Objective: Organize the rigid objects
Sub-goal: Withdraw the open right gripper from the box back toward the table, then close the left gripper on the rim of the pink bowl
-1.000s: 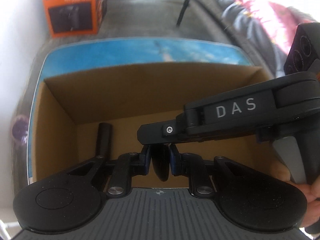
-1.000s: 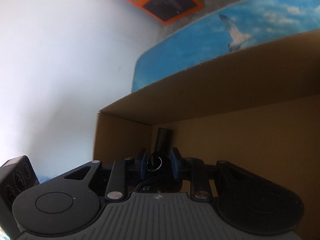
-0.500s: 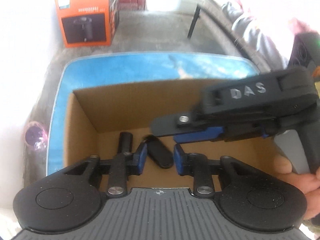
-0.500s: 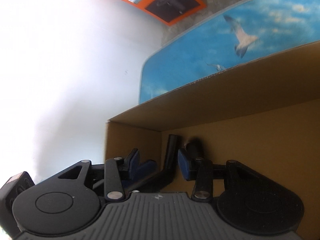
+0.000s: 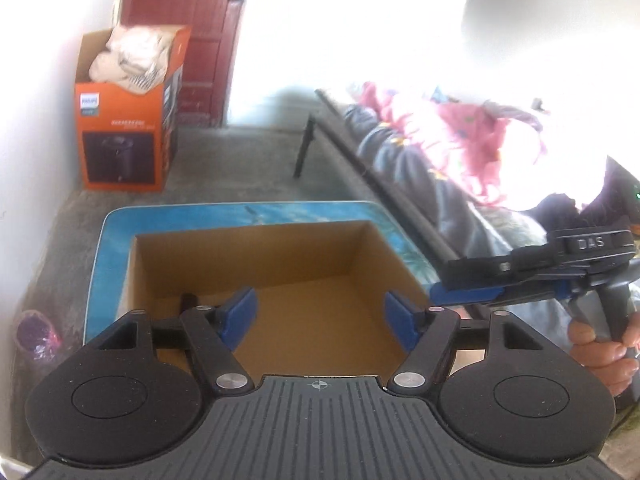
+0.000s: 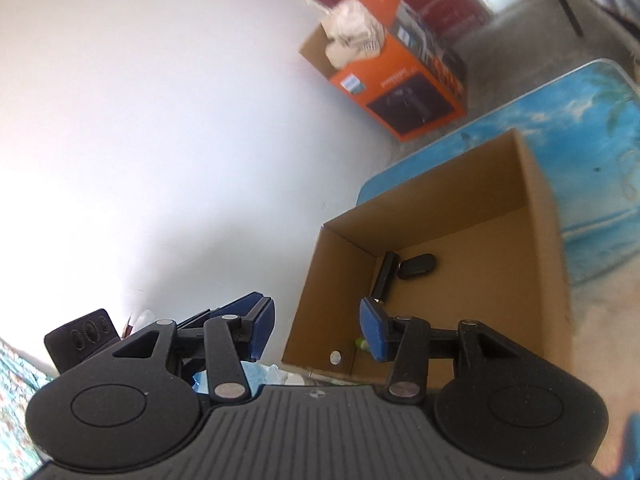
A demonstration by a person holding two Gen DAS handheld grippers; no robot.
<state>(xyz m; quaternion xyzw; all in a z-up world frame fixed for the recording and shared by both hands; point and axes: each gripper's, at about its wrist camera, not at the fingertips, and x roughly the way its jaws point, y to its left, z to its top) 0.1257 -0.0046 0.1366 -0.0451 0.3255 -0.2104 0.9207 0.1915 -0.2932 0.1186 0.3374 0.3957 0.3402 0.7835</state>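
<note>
Cardboard box (image 6: 544, 240) holds two black, perhaps plastic, objects (image 6: 416, 266); both jaws opening, empty.

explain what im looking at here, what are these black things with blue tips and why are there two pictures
These are two hand-held grippers, each worked by a person, not a robot arm. Each carries a wide-angle camera looking forward along its two blue-padded fingers, so you get one picture per hand.

In the left-hand picture, the left gripper fills the bottom, with the right gripper and the hand holding it at the right edge. The other picture looks out over the right gripper.

Both are above an open cardboard box that sits on a blue sea-print surface. Inside the box lie a black stick-shaped object and a black oval object.

Both grippers' jaws are opening, with nothing between them.
</note>
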